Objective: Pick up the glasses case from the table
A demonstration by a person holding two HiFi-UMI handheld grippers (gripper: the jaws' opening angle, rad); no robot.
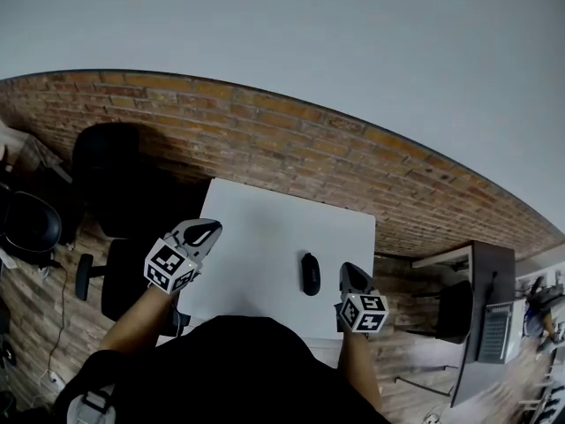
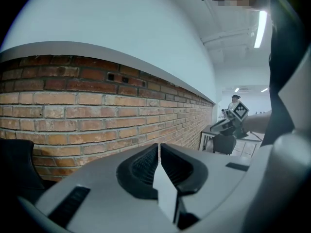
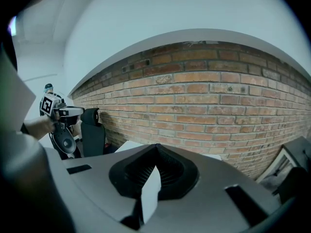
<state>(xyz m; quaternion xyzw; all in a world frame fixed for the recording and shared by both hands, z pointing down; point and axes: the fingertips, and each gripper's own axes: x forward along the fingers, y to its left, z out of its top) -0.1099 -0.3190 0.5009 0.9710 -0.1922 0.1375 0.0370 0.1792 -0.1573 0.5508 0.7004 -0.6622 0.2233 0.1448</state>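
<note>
Both left tool (image 1: 210,228) and right tool (image 1: 350,270) pressed together; glasses case (image 1: 310,274) lies on table (image 1: 265,228).

We count one dark glasses case (image 1: 310,273) lying on one white surface (image 1: 265,228). We count two tongs, the left tongs (image 1: 205,230) and the right tongs (image 1: 352,275), and two marker cubes, the left cube (image 1: 169,266) and the right cube (image 1: 363,313). We count one brick wall (image 1: 265,140) behind the surface.

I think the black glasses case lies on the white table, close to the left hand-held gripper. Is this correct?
No. The head view shows the glasses case on the white table close to the right hand-held gripper; the left hand-held gripper is farther off.
</note>
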